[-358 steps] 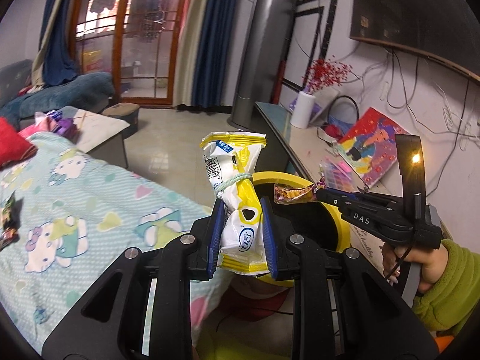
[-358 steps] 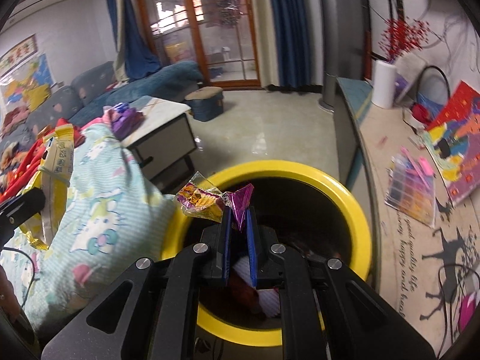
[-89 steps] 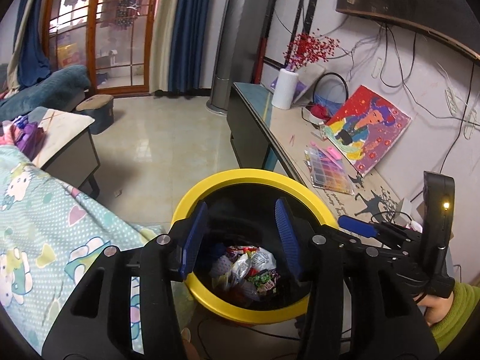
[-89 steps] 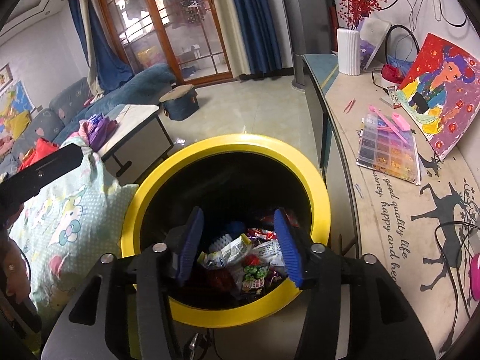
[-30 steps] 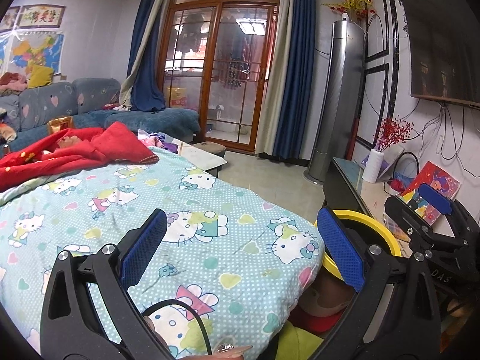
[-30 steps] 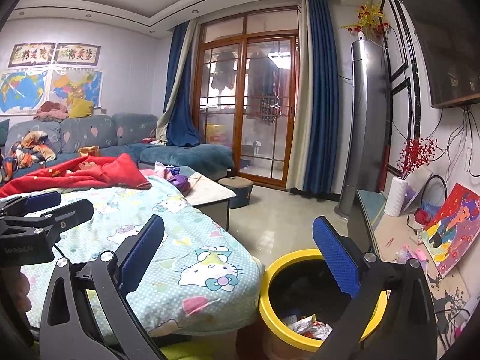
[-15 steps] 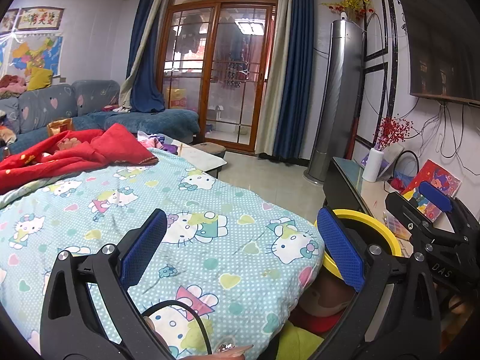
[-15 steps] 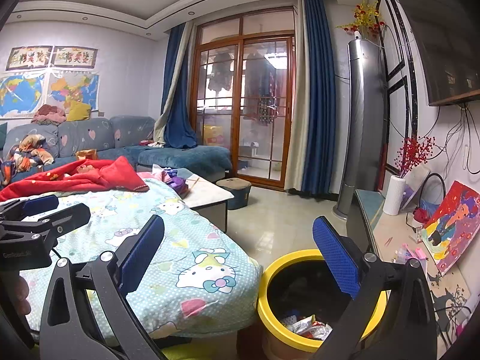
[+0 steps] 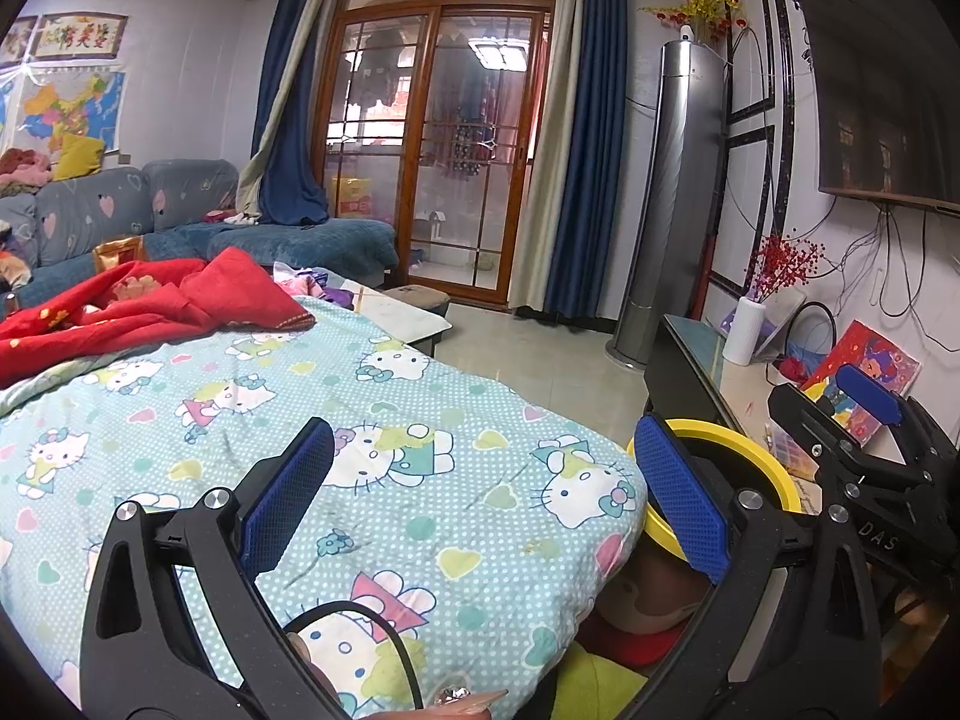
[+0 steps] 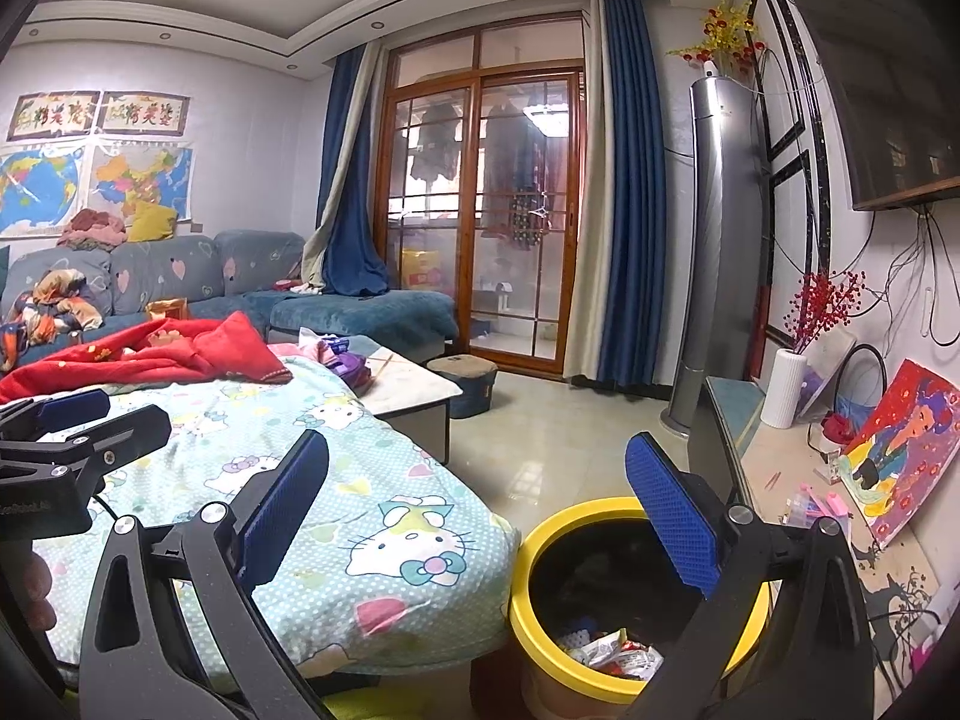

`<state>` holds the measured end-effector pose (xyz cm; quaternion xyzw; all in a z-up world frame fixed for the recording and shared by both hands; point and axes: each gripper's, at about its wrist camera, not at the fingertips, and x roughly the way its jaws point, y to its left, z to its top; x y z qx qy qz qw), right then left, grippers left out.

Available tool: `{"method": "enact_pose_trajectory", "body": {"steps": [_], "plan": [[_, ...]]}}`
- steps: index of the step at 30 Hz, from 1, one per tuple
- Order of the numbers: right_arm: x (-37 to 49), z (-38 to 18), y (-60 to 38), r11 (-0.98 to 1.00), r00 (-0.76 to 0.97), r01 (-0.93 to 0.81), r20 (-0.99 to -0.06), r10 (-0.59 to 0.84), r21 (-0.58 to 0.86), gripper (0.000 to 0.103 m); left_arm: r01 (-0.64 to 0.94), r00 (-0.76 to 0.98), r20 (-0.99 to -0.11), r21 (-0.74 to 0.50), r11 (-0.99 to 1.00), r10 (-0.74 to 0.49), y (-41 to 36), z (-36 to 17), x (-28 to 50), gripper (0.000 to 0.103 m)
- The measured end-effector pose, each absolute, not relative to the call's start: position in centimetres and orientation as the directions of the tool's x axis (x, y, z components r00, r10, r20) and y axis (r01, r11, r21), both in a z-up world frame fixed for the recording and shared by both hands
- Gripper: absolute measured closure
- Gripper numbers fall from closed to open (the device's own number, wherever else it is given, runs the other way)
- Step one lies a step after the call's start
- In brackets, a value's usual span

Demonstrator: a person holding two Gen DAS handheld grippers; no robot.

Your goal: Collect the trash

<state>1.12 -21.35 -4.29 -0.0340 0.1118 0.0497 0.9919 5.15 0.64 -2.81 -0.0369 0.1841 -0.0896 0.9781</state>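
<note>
A yellow-rimmed bin (image 10: 540, 531) stands on the floor by the corner of the bed, with snack wrappers (image 10: 612, 654) lying at its bottom. It also shows in the left wrist view (image 9: 753, 450), partly behind a finger. My left gripper (image 9: 480, 495) is wide open and empty above the Hello Kitty bedspread (image 9: 252, 396). My right gripper (image 10: 477, 519) is wide open and empty, held above the bed corner and the bin. Each gripper appears in the other's view, the right one (image 9: 870, 414) at the right and the left one (image 10: 66, 420) at the left.
A red blanket (image 9: 144, 306) lies on the far side of the bed. A low table (image 10: 414, 390) and a stool (image 10: 468, 375) stand beyond the bed. A long cabinet (image 10: 774, 480) with a painting, a vase and small items runs along the right wall. A blue sofa (image 10: 240, 294) stands at the back.
Since three seconds ago both grippers have lifted away from the bin and opened wide. In the last second both views have only drifted slightly.
</note>
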Motion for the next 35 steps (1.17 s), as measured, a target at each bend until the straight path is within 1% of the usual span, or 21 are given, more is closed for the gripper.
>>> {"method": "enact_pose_trajectory", "body": {"steps": [12,17,20,22,25,28,29,30,31,33,34,35], "plan": [[1.1,-4.3,-21.4,0.992,0.97,-0.107,-0.226,0.091,-0.059,0.006,0.166,0.916,-0.353,-0.108,0.98,-0.194,0.7,-2.7,5.1,0.011],[1.1,-4.3,-21.3,0.992,0.97,-0.111,-0.225,0.094,-0.063,0.006,0.15,0.917,-0.358,-0.097,0.984,-0.175,0.4,-2.7,5.1,0.011],[1.2,-4.2,-21.0,0.99,0.968,-0.121,-0.227,0.104,-0.066,0.006,0.139,0.911,-0.381,-0.083,0.987,-0.16,0.2,-2.7,5.4,0.011],[1.0,-3.8,-20.3,0.985,0.97,-0.15,-0.206,0.13,-0.086,0.006,0.127,0.906,-0.395,-0.087,0.988,-0.152,0.5,-2.7,5.6,0.011],[0.8,-2.8,-17.9,0.963,0.959,-0.24,-0.186,0.215,-0.121,0.006,0.082,0.902,-0.411,-0.133,0.988,-0.131,2.9,-2.4,5.2,0.011],[1.7,-0.9,-12.9,0.906,0.892,-0.417,-0.226,0.393,-0.074,0.006,-0.049,0.877,-0.477,-0.188,0.981,-0.048,8.4,-2.2,4.4,0.011],[2.3,-0.2,-10.4,0.868,0.846,-0.494,-0.252,0.47,-0.04,0.006,-0.116,0.868,-0.496,-0.189,0.975,0.007,10.8,-2.1,3.7,0.011],[2.7,0.2,-8.3,0.835,0.806,-0.55,-0.272,0.526,-0.012,0.006,-0.205,0.855,-0.511,-0.179,0.962,0.087,14.2,-1.9,2.4,0.011],[3.6,0.6,-4.6,0.775,0.724,-0.632,-0.332,0.605,0.033,0.006,-0.279,0.839,-0.52,-0.161,0.947,0.159,16.7,-1.8,1.3,0.011],[4.7,0.6,1.7,0.668,0.565,-0.735,-0.44,0.697,0.114,0.006,-0.437,0.788,-0.533,-0.13,0.89,0.309,21.9,-1.6,-1.4,0.011],[5.2,-0.1,5.9,0.6,0.45,-0.782,-0.514,0.73,0.169,0.006,-0.531,0.74,-0.545,-0.113,0.84,0.394,25.3,-1.7,-3.3,0.011],[5.2,-0.1,5.9,0.6,0.45,-0.782,-0.514,0.73,0.169,0.006,-0.618,0.675,-0.57,-0.09,0.781,0.468,28.4,-2.1,-4.9,0.011]]}}
